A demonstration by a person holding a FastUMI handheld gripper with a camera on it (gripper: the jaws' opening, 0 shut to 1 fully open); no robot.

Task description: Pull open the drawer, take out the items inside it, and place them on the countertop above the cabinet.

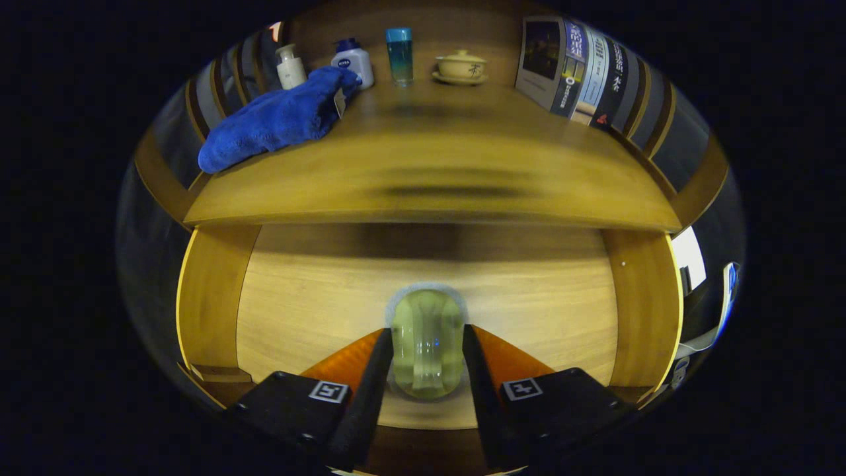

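A: While the tongs sit over the open drawer, what do they pinch?
B: A clear glass cup, pressed between both fingers. Beyond them, on the surface, lies a blue towel.

Wooden countertop: beige lidded cup on saucer at rear centre. To its left, teal tumbler, then white blue-capped bottle and white pump bottle. Blue towel left, in front. Books right of the cup.

Gripper: fingers clamp a clear glass over the open drawer.
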